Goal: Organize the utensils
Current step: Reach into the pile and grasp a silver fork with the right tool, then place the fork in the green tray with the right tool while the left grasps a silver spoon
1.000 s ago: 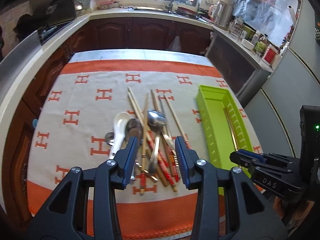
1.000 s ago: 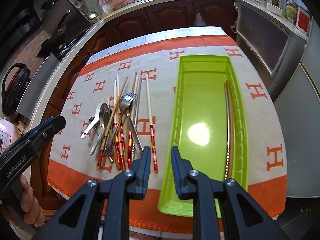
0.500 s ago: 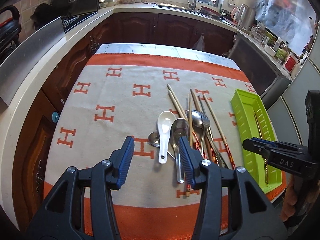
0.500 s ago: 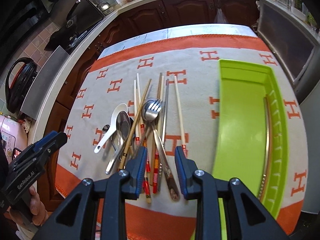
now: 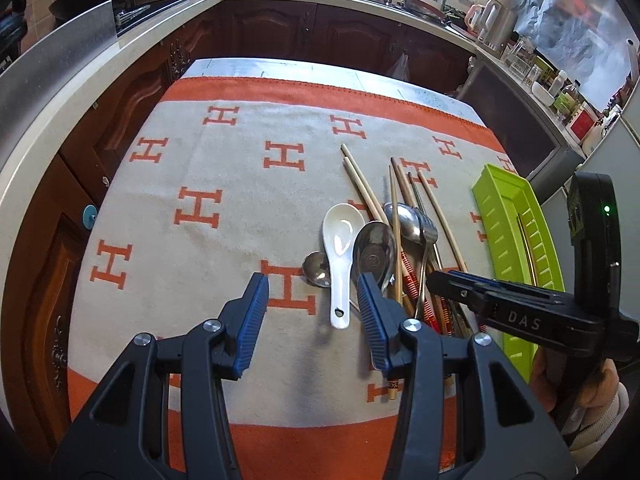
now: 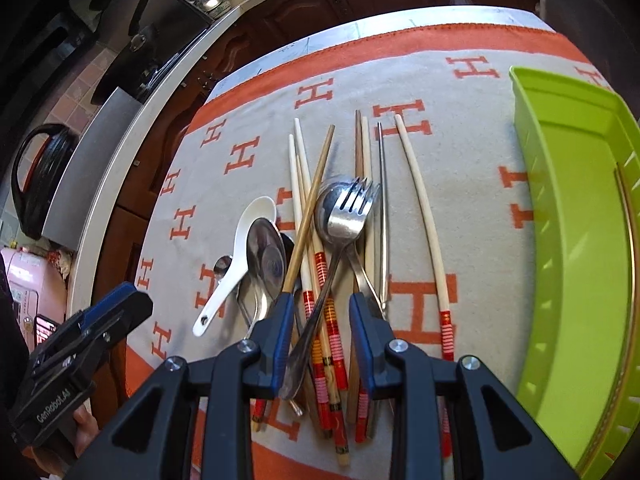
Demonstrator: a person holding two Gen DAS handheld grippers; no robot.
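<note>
Straddling the fork [image 6: 347, 216] handle, right gripper [image 6: 318, 344] open over chopsticks [image 6: 320, 280]

Chopsticks [image 6: 424, 236], spoons [image 6: 266, 256], fork [image 6: 348, 216] piled flat beside green tray [image 6: 576, 216]

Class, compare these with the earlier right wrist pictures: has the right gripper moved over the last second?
Yes. Judged against the green tray, the right gripper has shifted left and lower: it was at the tray's near left corner, and now its open fingers straddle the fork handle and chopsticks.

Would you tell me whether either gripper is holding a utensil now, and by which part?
Nothing is held: the left gripper and right gripper are both open above the utensil pile.
</note>
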